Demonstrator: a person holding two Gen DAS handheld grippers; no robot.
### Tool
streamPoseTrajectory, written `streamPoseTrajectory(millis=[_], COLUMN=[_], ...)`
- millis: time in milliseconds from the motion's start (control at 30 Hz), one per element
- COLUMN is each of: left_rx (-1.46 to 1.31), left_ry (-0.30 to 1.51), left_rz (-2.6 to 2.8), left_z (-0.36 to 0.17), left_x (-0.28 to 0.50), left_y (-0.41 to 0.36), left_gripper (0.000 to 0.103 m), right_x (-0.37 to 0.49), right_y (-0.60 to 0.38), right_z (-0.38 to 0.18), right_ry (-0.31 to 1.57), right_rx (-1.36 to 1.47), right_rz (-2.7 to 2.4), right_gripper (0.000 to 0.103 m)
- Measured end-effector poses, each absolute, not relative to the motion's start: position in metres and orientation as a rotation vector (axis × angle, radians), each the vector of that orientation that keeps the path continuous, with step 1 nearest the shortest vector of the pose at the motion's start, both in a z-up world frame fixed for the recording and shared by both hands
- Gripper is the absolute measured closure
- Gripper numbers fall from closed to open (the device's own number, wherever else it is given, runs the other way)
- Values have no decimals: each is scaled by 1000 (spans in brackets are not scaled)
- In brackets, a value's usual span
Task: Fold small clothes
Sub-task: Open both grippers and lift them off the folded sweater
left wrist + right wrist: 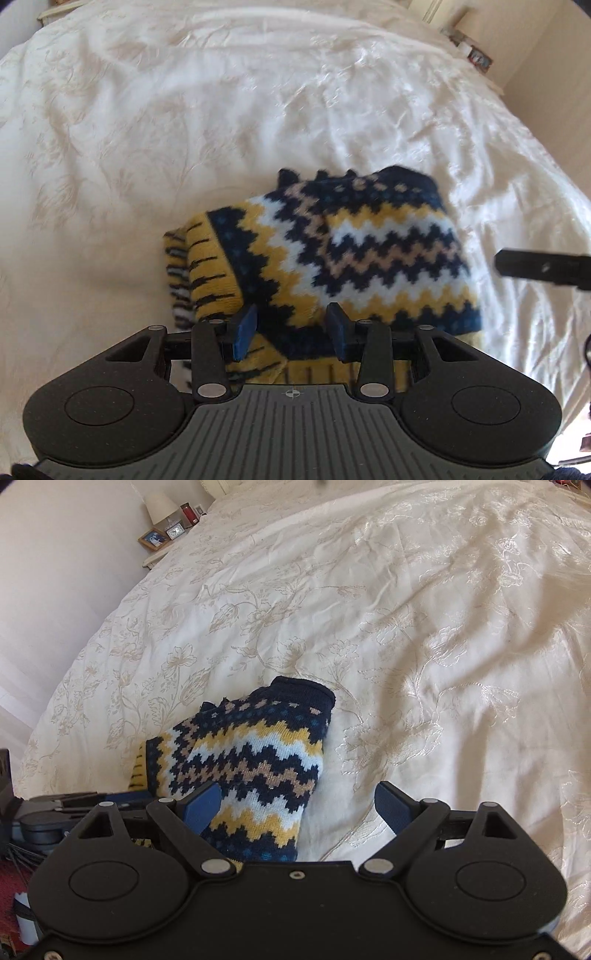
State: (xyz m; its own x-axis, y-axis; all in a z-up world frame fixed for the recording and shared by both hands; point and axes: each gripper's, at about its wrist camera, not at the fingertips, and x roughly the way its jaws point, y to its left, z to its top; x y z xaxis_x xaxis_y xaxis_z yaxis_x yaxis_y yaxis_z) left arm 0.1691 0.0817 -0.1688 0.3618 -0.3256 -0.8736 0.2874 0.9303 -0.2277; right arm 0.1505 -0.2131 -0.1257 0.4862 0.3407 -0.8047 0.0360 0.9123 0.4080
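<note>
Garment: a small knitted piece [351, 251] in navy, yellow, white and tan zigzag bands lies folded over on itself on the bed, near its front edge, with a navy edge at the far end and yellow ribbing with dark stripes at the near left.
Bedcover: a cream cover [184, 129] with a pale embroidered floral pattern, creased, spreads under and all around the knit.
Left gripper: the left gripper [291, 328] is low over the near edge of the knit and points forward along the bed; its blue pads [244, 330] stand a moderate way apart with yellow and navy fabric showing between them. Whether they touch the cloth I cannot tell; they do not pinch it.
Right gripper: the right gripper [295, 806] sits just beside the knit's right side, angled toward the far left of the bed. Its jaws are spread wide; the left blue pad [201, 808] overlaps the knit in the picture, the right pad is over bare cover. It holds nothing.
Relation of the two: in the left wrist view one dark finger of the right tool [543, 267] reaches in from the right, just beside the knit's right edge and apart from it.
Background: a bedside table [155, 557] by the wall carries a lamp [160, 506], a framed picture [153, 539] and a small clock [175, 531].
</note>
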Motion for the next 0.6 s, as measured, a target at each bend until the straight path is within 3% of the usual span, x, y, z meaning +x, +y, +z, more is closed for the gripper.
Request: streamPoseTrajectory(millis=[233,467,600], left_rx=[-59,-93,-92], left_ry=[1149,1161,1169], left_rz=[-385,-348,-345], left_z=[-175,-178,-179], left_x=[161,162,164], left_y=[99,98,96], left_gripper=[60,59,58], right_x=[183,225,228], right_y=[-210,-181,-179], right_z=[-135,-195,-205], right_ry=[1053,1252,1268], right_rx=[378,208,199], right_rz=[167,103,102], right_gripper=[7,3,1])
